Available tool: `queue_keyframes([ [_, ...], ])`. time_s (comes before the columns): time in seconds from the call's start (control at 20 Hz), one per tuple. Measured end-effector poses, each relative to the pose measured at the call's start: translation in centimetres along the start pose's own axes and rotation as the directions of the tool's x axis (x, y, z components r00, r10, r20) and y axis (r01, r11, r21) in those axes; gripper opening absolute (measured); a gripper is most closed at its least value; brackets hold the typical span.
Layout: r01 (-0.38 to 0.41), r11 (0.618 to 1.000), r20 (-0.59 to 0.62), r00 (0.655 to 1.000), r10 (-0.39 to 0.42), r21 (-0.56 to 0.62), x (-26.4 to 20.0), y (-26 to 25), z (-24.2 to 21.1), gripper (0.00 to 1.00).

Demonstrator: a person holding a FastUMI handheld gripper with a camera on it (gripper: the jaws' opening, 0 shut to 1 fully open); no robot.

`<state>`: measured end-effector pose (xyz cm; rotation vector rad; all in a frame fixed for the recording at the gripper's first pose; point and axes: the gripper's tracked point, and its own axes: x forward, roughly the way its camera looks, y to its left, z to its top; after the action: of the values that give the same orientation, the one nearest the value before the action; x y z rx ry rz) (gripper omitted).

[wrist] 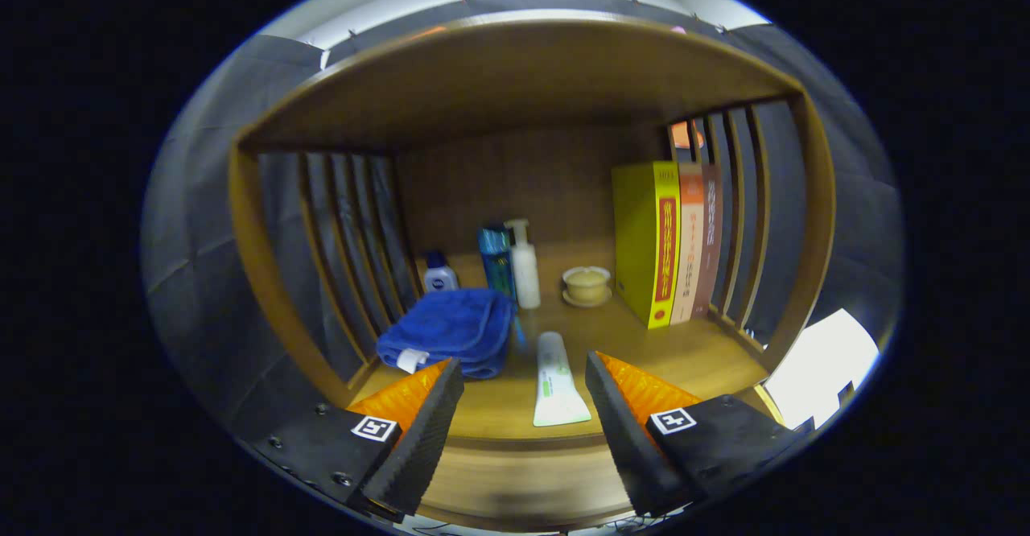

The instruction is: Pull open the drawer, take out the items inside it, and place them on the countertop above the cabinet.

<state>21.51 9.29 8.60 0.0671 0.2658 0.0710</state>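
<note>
My gripper is open, its two fingers spread wide with nothing between them but the countertop's front edge. Just ahead of the fingers a white tube with a green label lies flat on the wooden countertop, cap pointing away. A folded blue towel rests on the countertop beside the tube, just beyond the left finger. The cabinet front below the countertop edge shows as a blurred wooden band between the fingers; I cannot make out a drawer there.
At the back stand a small white bottle, a blue bottle, a white pump bottle and a small lidded bowl. Three upright books lean by the right slatted side. A shelf roof spans overhead.
</note>
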Motion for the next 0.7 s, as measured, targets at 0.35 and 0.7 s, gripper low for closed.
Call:
queue_keyframes([
  [0.35,-0.001,1.0,0.249,0.969,-0.004,0.02,-8.3,-1.0,-3.6,0.98],
  [0.7,0.089,0.995,0.312,0.948,-0.068,-0.054,-11.9,-2.4,-11.1,0.98],
])
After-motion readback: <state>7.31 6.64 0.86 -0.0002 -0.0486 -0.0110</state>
